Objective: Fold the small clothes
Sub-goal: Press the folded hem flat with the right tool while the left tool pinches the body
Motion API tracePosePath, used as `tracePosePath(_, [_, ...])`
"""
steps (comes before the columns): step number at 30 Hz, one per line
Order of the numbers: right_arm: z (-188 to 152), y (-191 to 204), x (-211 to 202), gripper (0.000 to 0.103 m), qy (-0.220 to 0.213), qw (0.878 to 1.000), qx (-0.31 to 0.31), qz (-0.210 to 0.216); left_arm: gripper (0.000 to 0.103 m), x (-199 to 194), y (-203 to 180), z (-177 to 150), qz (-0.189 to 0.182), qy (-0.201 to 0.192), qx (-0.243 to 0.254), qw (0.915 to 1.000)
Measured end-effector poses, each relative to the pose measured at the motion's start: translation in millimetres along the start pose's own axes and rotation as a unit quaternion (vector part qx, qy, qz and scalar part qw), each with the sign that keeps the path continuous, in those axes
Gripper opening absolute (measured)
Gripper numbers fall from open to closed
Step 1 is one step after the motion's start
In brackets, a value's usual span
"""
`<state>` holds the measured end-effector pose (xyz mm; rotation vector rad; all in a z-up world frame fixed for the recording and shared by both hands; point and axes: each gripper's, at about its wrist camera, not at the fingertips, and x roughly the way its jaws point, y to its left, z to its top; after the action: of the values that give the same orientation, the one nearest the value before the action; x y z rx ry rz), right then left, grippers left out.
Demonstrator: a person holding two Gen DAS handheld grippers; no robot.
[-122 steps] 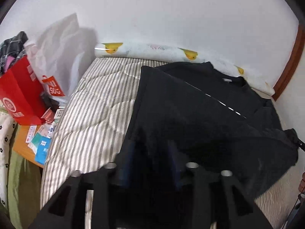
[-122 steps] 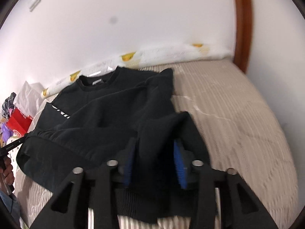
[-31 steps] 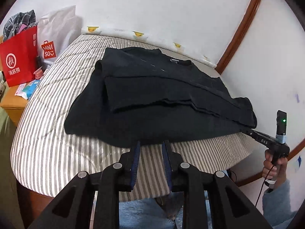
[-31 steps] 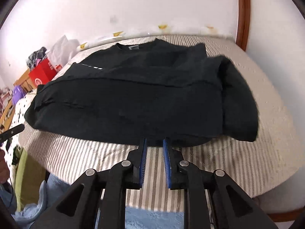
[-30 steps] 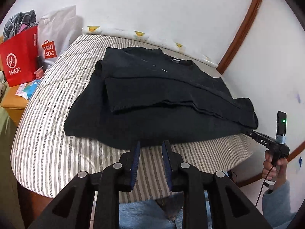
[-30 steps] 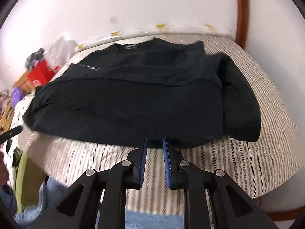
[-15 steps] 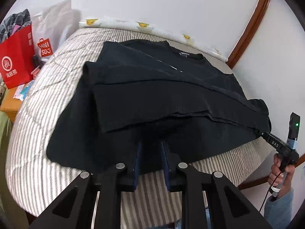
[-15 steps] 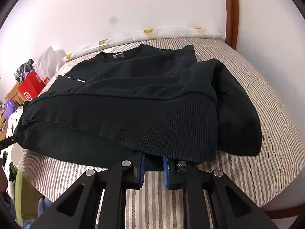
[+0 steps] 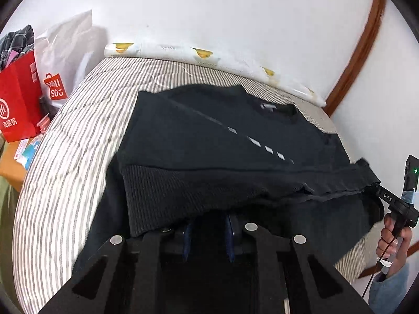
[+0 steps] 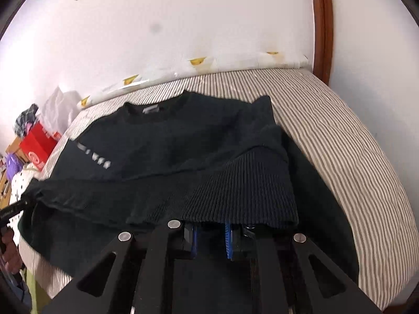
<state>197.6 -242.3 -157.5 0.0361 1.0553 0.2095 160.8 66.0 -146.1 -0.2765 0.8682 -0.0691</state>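
Note:
A black sweatshirt (image 9: 209,141) lies on the striped bed (image 9: 65,162), collar toward the wall, with small white marks across the chest. My left gripper (image 9: 208,225) is shut on its ribbed hem at the left corner and holds the hem raised over the body. My right gripper (image 10: 210,231) is shut on the ribbed hem (image 10: 235,196) at the right corner, also lifted. The fingertips of both are hidden under the draped fabric. The sweatshirt (image 10: 170,144) fills the middle of the right wrist view. The right gripper's handle (image 9: 395,204) shows at the far right of the left wrist view.
A red shopping bag (image 9: 15,104) and a white Miniso bag (image 9: 62,60) stand left of the bed. A duck-print roll (image 9: 209,57) runs along the wall. A wooden door frame (image 9: 358,52) stands at the right. Bare striped bedding (image 10: 353,144) lies right of the sweatshirt.
Both grippers have closed on the near hem, lifted it and carried it forward over the sweatshirt toward the collar. One second ago they hung empty in front of the bed's edge.

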Motion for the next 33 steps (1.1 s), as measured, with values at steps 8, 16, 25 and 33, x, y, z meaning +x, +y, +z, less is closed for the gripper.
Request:
tracePosePath(8, [57.7,2.7,42.7,0.019,-0.003,1.000,0.024,-0.014,0.019,14.5,-4.9,58.6,-0.014,-0.015,-0.010,0.9997])
tracePosePath(16, [71.1,2.8,36.7,0.055,-0.024,0.999,-0.013,-0.039,0.051,10.2,4.8,65.0,0.022,-0.029,0.008,0.9993])
tracePosePath(25, [68.2,-32.7,3.4,0.062,-0.059,0.996,-0.023,-0.057,0.056,33.9,40.2,67.9,0.038,0.010,0.014,0.9991])
tracePosePath(33, [68.2,-26.8,53.5,0.062,0.011,0.997,-0.064,-0.040,0.048,60.7,33.9,73.1,0.037,0.041,0.051,0.9972])
